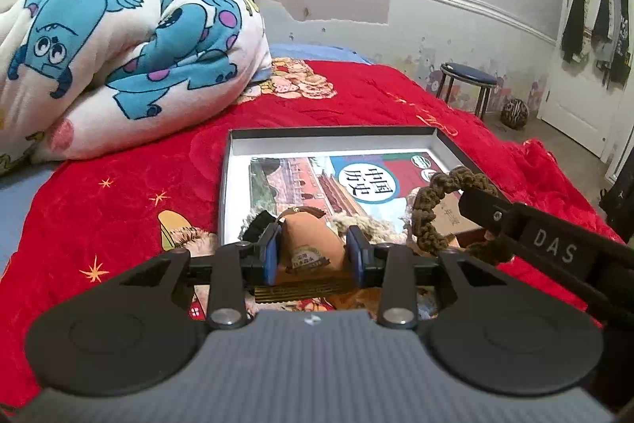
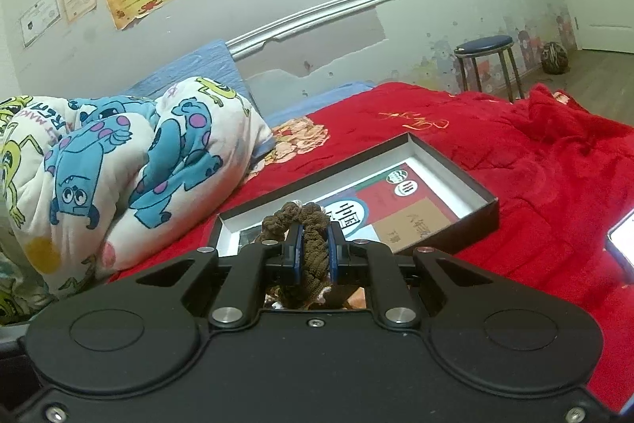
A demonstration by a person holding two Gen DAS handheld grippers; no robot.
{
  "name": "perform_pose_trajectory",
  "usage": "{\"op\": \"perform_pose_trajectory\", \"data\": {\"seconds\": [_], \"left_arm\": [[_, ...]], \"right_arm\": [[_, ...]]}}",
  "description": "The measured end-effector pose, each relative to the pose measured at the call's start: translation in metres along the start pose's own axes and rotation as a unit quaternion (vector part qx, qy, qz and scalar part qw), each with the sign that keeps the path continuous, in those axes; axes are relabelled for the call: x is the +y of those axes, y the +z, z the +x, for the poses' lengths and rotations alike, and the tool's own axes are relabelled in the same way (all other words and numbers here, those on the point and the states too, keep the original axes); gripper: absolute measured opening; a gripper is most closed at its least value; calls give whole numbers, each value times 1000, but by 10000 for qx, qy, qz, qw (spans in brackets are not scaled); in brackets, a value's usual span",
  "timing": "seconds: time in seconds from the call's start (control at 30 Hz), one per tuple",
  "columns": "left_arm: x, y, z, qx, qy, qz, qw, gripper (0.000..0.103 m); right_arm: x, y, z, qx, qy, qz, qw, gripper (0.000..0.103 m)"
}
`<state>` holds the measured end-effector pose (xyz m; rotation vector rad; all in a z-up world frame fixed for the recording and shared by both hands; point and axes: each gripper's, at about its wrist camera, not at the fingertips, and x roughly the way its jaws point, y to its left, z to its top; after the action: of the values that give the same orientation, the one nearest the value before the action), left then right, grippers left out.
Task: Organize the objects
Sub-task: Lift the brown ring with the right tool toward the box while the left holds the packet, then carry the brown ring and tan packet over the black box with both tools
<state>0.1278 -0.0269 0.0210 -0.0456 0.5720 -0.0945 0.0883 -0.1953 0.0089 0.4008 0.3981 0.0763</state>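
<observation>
A shallow black box (image 1: 333, 134) with a white inside lies on the red bed cover and holds a history book (image 1: 337, 181). My left gripper (image 1: 315, 252) is shut on a tan pouch-like object with a label (image 1: 307, 242), at the box's near edge. My right gripper (image 2: 315, 252) is shut on a brown knitted scrunchie (image 2: 313, 244) and holds it over the box's near end. In the left wrist view the right gripper's fingers (image 1: 487, 209) reach in from the right with the scrunchie (image 1: 432, 205) hanging over the book. The box (image 2: 455, 161) and book (image 2: 404, 209) also show in the right wrist view.
A rolled white quilt with blue monsters (image 1: 119, 46) lies to the left of the box on the red cover (image 1: 119, 193). A blue stool (image 1: 469, 82) and a patterned ball (image 1: 514, 111) stand on the floor beyond the bed. A white object (image 2: 622, 240) lies at the right edge.
</observation>
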Motion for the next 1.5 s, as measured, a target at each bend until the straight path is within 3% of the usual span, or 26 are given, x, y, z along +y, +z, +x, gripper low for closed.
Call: {"op": "perform_pose_trajectory", "data": {"seconds": [0.6,0.93,1.5], "left_arm": [[30,12,15,-298,336,-373,9983,40],[35,15,23,-335,303,-483,9978,40],[-2,38,23,-708,356,-433,9959,40]], "right_arm": [[5,23,33,54,375,-160,9992,13],[3,38,53,36,525,-272,9982,13],[-6,71,42,-272,892,-383,9949,13]]}}
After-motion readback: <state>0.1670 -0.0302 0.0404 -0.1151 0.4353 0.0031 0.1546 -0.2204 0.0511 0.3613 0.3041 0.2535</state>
